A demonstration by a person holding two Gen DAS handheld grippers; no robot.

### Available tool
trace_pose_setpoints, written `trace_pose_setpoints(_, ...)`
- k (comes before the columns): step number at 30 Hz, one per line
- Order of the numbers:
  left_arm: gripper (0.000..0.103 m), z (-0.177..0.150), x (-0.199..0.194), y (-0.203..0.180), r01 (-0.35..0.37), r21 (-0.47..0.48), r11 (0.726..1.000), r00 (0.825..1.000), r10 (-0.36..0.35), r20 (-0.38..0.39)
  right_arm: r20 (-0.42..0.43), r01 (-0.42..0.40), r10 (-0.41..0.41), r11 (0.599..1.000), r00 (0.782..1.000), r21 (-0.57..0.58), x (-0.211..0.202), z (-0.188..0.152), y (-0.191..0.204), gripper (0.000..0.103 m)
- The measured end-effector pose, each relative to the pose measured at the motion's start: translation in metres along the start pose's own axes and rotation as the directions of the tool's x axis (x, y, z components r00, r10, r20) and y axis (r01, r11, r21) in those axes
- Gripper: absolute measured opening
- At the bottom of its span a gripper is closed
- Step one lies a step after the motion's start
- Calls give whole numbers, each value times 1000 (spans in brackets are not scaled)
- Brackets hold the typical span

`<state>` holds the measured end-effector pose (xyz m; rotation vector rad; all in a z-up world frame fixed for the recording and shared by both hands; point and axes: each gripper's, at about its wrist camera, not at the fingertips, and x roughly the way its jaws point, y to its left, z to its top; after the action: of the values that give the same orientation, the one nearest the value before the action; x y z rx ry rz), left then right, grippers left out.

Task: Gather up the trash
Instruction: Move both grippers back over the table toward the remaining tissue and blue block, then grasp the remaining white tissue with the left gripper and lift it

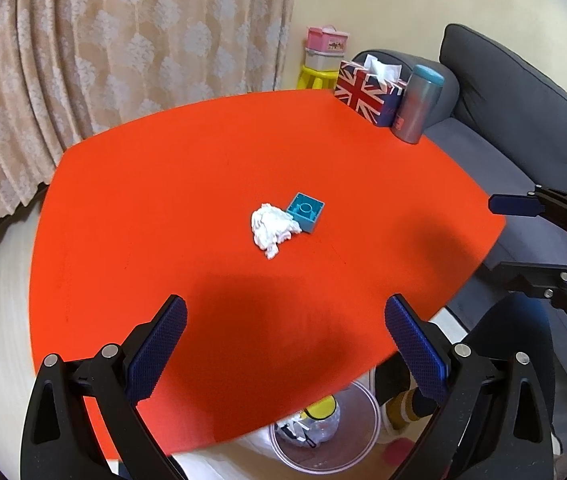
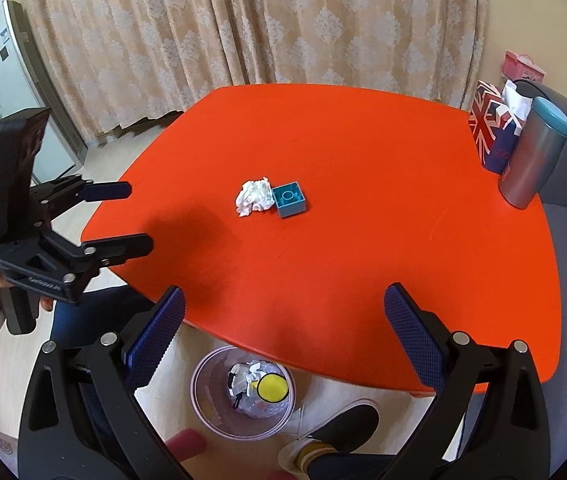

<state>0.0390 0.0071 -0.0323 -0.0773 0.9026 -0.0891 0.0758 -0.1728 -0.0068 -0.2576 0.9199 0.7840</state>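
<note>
On my left, the left gripper hangs over the table edge, jaws apart and empty; mid-table I see the crumpled tissue touching a teal block; my right gripper is spread wide, holding nothing, above the clear bin on the floor

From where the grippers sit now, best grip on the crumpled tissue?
Pinch the crumpled tissue across its bulky middle, coming from above. The teal block touches one side, so set the fingers along the free sides. The left hand-held gripper is already open; likely easiest.
</note>
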Motion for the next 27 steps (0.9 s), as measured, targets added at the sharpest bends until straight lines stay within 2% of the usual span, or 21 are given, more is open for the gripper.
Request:
trace_pose_setpoints(15, 95, 33, 63, 16, 0, 40, 999, 997, 3, -81, -39, 3, -2, 1000, 999, 16, 27, 13, -22, 98)
trace_pose_setpoints(27, 92, 37, 98, 19, -4, 51, 999, 997, 8, -78, -59, 11, -10, 1000, 998, 26, 39, 14, -33, 98)
